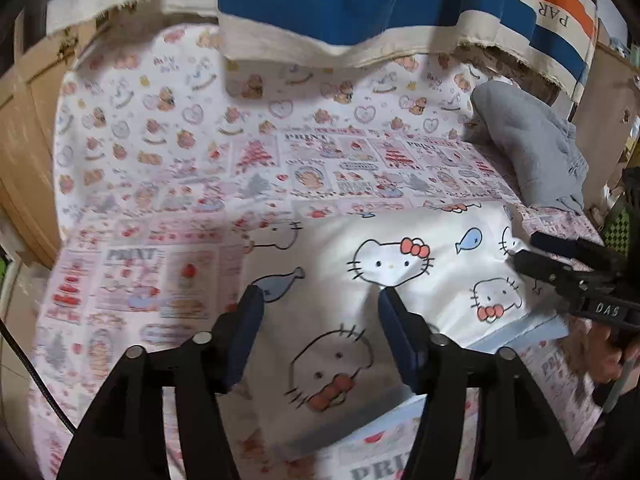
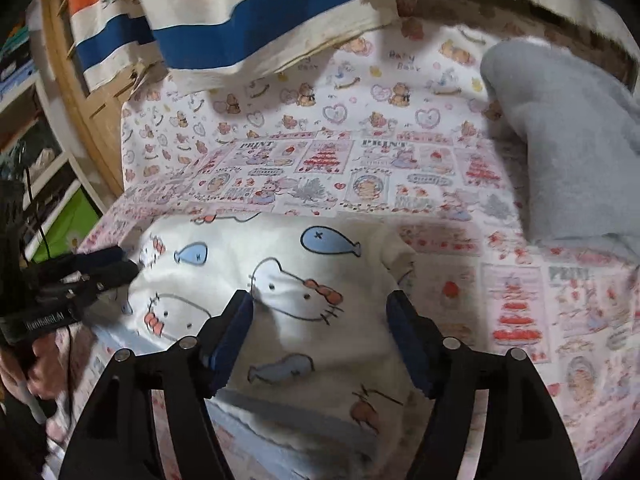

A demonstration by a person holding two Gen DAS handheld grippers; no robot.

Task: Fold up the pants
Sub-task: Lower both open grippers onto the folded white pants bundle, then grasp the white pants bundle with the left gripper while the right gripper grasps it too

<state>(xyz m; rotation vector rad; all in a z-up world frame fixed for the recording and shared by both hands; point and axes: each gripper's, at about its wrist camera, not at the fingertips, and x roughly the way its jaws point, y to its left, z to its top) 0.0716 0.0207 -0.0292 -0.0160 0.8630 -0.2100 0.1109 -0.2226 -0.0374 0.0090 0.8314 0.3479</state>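
Observation:
The white pants [image 1: 352,320] with cat-face and fish prints lie folded in a compact bundle on the patterned pink sheet [image 1: 160,184]; they also show in the right wrist view [image 2: 280,292]. My left gripper [image 1: 320,296] is open, its fingers spread just above the bundle's near part. My right gripper [image 2: 322,300] is open too, hovering over the bundle's right half. In the left wrist view the right gripper [image 1: 524,252] reaches in from the right at the bundle's edge. In the right wrist view the left gripper [image 2: 124,266] sits at the bundle's left edge.
A grey folded garment [image 1: 528,144] lies at the sheet's far right, also in the right wrist view [image 2: 568,140]. A blue, white and orange striped cloth [image 1: 360,4] hangs along the back. Wooden furniture [image 1: 28,128] stands at the left.

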